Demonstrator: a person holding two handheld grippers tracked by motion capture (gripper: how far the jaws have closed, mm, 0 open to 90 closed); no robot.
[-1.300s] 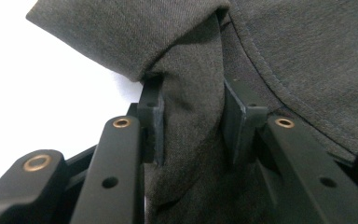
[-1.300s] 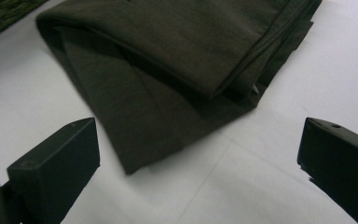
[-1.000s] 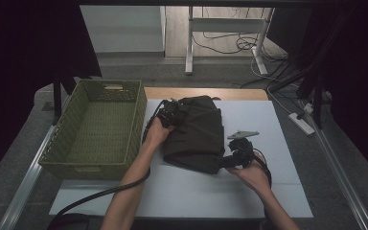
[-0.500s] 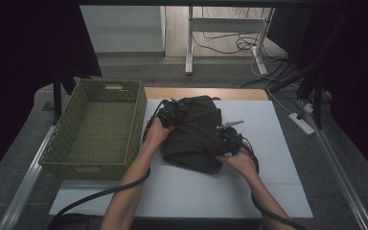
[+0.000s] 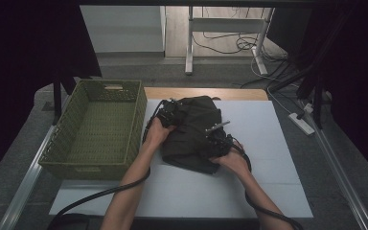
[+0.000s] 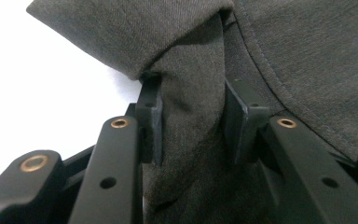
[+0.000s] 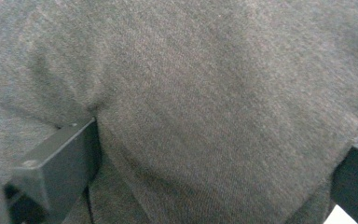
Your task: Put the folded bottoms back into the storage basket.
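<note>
A dark grey garment lies folded on the white tabletop. My left gripper sits at its upper left edge. In the left gripper view the left gripper is shut on a bunched fold of the garment, with both pads pressing into the cloth. My right gripper rests on the garment's lower right part. In the right gripper view the right gripper has its jaws wide apart, and the cloth bulges between them.
A green woven basket stands directly left of the garment, with nothing inside it. White tabletop lies free to the right and in front. Black cables trail from both grippers toward the near edge. Beyond the table are a floor, a stand and wires.
My right gripper has moved left from the bare table beside the garment onto the garment's lower right part. The left gripper has stayed on its fold.
</note>
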